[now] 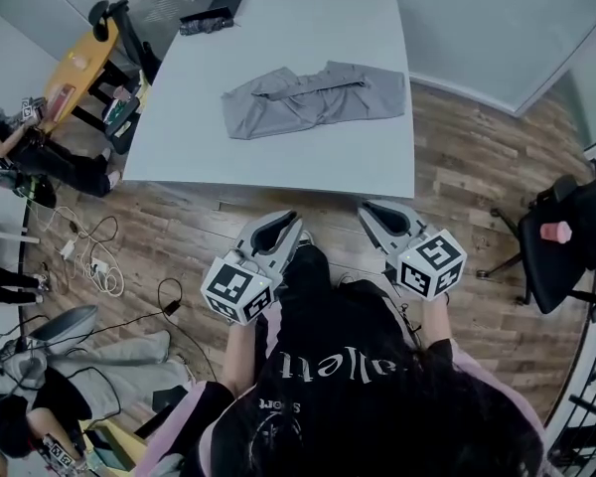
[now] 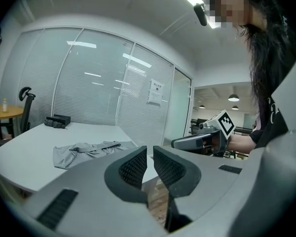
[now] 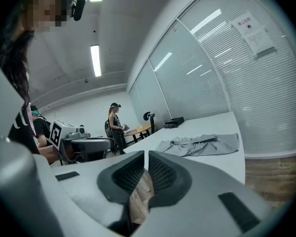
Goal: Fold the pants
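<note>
Grey pants (image 1: 313, 97) lie crumpled on the white bench (image 1: 268, 38), well apart from me. My left tongs (image 1: 283, 219) are closing on nothing. My right tongs (image 1: 374, 210) are clenched and empty. The cloth looks light and limp, so I'd pinch a hem edge.

Dark object (image 1: 211, 10) at table's (image 1: 278, 157) far corner — unidentifiable

Light grey pants (image 1: 313, 97), not folded yet, just lying spread out and pretty rumpled on the white table (image 1: 278, 157). They run lengthwise left to right, with creases and a flap bunched up along the middle, towards the far right side.
</note>
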A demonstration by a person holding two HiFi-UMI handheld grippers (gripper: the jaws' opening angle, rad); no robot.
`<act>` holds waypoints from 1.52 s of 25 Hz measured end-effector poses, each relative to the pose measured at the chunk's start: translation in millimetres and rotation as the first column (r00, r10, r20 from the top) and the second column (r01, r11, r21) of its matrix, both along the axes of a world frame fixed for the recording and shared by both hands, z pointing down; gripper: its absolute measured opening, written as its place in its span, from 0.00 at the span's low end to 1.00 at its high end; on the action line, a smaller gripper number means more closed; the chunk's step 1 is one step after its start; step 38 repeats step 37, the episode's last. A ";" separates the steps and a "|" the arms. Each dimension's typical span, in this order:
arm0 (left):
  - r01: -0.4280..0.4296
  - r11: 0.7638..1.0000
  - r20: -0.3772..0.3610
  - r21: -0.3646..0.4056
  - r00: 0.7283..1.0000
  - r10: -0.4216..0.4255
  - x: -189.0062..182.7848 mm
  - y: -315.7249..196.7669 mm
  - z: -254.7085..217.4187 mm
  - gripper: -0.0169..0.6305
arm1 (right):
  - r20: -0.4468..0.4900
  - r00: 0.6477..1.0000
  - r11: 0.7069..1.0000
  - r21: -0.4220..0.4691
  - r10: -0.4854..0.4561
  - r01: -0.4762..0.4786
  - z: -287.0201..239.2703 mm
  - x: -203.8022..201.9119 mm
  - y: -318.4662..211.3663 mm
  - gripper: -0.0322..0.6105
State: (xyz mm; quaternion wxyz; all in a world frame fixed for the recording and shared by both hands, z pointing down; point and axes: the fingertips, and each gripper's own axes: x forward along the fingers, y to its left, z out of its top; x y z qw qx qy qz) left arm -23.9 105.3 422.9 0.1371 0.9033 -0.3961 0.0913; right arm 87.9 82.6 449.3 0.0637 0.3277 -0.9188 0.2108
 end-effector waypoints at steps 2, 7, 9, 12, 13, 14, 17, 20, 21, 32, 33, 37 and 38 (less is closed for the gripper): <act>-0.002 1.000 -0.001 -0.001 1.000 0.002 2.0 8.0 0.4 0.11 | 0.010 1.000 1.000 -0.003 0.004 -0.004 -1.5 2.7 5.8 0.11; -0.007 1.000 -0.008 0.003 1.000 0.007 4.2 22.0 0.9 0.09 | 0.033 0.999 1.000 0.006 0.013 -0.013 -6.9 6.8 17.4 0.11; -0.011 1.000 -0.010 0.004 1.000 0.011 4.3 24.1 1.1 0.09 | 0.047 0.999 0.999 0.018 0.029 -0.029 -10.3 8.5 17.9 0.10; -0.017 1.000 -0.017 0.005 1.000 0.017 4.7 26.5 0.2 0.09 | 0.052 0.998 0.998 0.034 0.043 -0.045 -14.6 10.1 17.8 0.10; -0.018 1.000 -0.019 0.006 1.000 0.018 4.6 27.2 -0.3 0.09 | 0.050 0.998 0.998 0.041 0.043 -0.045 -15.9 10.0 18.0 0.10; -0.018 1.000 -0.019 0.006 1.000 0.019 4.3 27.8 -0.6 0.09 | 0.048 0.998 0.998 0.046 0.041 -0.043 -17.1 9.5 18.4 0.10; -0.014 1.000 -0.021 0.005 1.000 0.014 2.6 29.2 -0.8 0.09 | 0.044 0.998 0.998 0.047 0.036 -0.038 -18.1 8.7 20.6 0.10; -0.006 1.000 -0.042 0.007 0.999 0.006 2.5 33.1 -3.8 0.09 | 0.044 0.999 0.998 0.049 0.031 -0.033 -19.1 9.6 24.9 0.10; -0.004 1.000 -0.056 0.008 0.998 0.004 2.4 34.5 -6.3 0.09 | 0.044 0.999 0.998 0.051 0.031 -0.033 -20.1 9.9 26.2 0.10; -0.008 1.000 -0.139 0.025 0.990 0.012 0.0 44.3 -25.4 0.09 | 0.043 0.999 0.997 0.068 0.024 -0.027 -25.8 6.8 35.2 0.10; -0.009 1.000 -0.151 0.025 0.988 0.013 -0.3 44.7 -27.2 0.09 | 0.042 0.999 0.997 0.067 0.024 -0.026 -25.7 6.3 35.8 0.10; -0.011 1.000 -0.183 0.027 0.983 0.015 -0.7 45.4 -32.0 0.09 | 0.041 0.999 0.998 0.066 0.017 -0.020 -24.5 5.0 37.8 0.10; -0.011 1.000 -0.183 0.027 0.983 0.015 -0.7 45.4 -32.0 0.09 | 0.041 0.999 0.998 0.066 0.017 -0.020 -24.5 5.0 37.8 0.10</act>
